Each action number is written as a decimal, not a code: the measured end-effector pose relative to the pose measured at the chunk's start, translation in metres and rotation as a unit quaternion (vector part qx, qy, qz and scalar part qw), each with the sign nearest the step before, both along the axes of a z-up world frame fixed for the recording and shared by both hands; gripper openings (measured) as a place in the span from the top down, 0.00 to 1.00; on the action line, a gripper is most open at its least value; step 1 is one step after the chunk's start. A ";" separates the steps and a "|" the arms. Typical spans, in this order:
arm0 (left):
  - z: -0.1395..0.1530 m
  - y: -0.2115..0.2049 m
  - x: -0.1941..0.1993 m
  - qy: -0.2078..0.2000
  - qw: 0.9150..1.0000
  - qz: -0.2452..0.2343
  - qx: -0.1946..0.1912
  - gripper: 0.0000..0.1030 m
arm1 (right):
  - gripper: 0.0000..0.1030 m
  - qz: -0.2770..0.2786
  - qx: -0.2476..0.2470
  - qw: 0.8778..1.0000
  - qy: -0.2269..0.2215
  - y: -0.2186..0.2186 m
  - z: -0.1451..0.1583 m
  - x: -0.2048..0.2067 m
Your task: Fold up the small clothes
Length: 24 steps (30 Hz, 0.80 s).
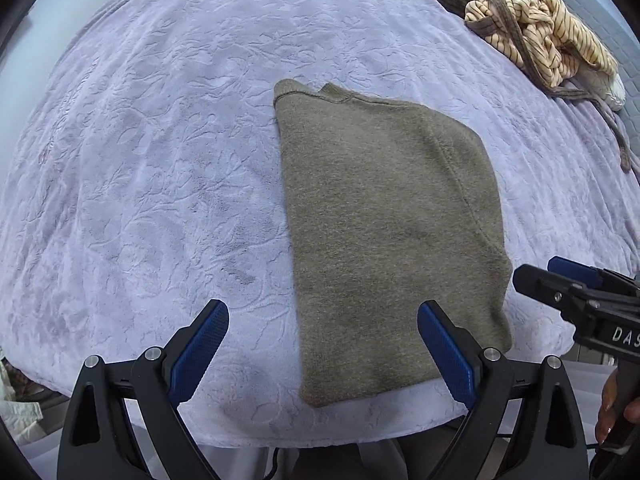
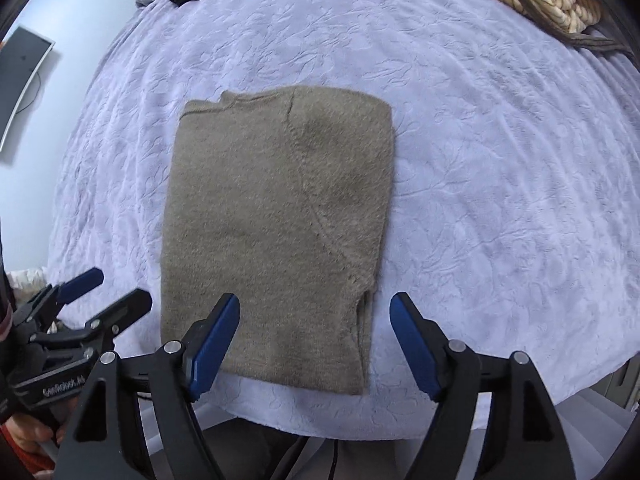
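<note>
Fuzzy olive-brown knit garment (image 2: 276,232) lies folded flat on the lilac bedspread (image 1: 160,160), probably light and floppy, so pinch its near hem corners with your left gripper (image 1: 322,354) and right gripper (image 2: 316,346), both wide open, empty.

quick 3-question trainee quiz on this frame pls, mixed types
1. True or false: the folded olive-brown knit garment is clamped in the right hand-held gripper.
2. Multiple choice: what lies at the far right of the embossed lavender bedspread? A) the crumpled cream striped garment with brown trim B) a pair of shoes C) a stack of books
3. Fill in: the left hand-held gripper has its jaws ____.

Key:
1. False; its jaws stand open above the garment, nothing between the pads.
2. A
3. open
</note>
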<state>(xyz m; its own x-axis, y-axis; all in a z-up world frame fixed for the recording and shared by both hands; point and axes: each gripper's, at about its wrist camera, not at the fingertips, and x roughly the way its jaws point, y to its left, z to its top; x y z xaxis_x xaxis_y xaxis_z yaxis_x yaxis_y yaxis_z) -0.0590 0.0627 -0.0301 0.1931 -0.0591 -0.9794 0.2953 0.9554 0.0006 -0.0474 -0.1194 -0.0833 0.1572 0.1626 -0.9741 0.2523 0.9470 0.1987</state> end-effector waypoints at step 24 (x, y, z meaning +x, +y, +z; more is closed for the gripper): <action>0.008 -0.008 0.001 -0.026 0.999 0.004 0.035 0.07 | 0.12 -0.004 -0.052 0.999 0.008 -0.003 0.004 0.006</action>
<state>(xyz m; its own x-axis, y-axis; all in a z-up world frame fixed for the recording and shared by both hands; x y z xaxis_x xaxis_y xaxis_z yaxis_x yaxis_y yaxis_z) -0.0584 0.0542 -0.0221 0.2447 0.0101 -0.9695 0.2852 0.9550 0.0820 -0.0412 -0.1222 -0.0798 0.1416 0.0594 -0.9881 0.2630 0.9601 0.0954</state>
